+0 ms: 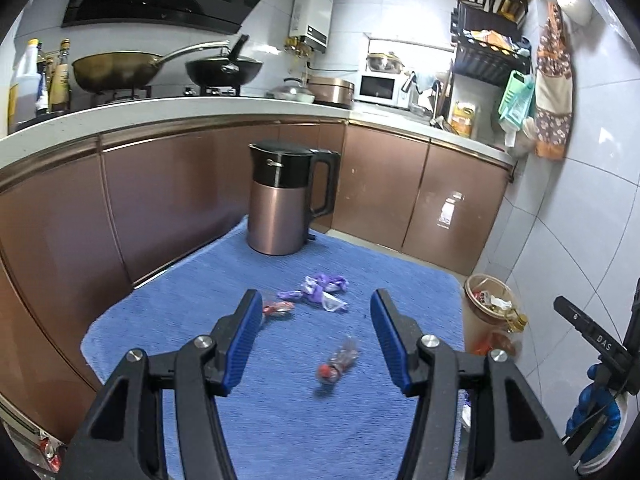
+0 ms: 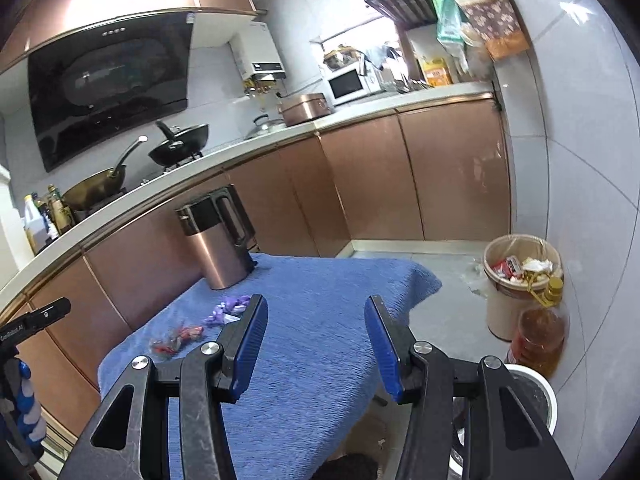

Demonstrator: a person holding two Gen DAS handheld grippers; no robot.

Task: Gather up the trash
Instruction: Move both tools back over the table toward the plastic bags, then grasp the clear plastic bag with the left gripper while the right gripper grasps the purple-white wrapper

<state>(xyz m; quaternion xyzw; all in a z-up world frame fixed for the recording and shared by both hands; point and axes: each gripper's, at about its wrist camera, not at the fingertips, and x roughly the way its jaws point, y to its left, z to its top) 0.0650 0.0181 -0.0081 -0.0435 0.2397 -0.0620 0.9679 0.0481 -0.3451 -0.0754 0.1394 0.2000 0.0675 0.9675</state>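
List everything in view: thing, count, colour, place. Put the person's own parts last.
kettle: one, copper with black top, far end of the blue towel.
blue towel: one, covering the table.
purple wrappers: a small crumpled cluster, middle of the towel.
red wrappers: count unclear, near the towel's left edge, partly hidden by a finger.
clear red wrapper: one, blurred, nearer the camera.
trash bin: one, beige, on the floor by the wall, holding rubbish.
oil bottle: one, amber, beside the bin.
woks: two, one brass and one black, on the stove.
microwave: one, white, on the counter.
left gripper: jaws open, empty.
right gripper: jaws open, empty.
gloved hand: one, blue.
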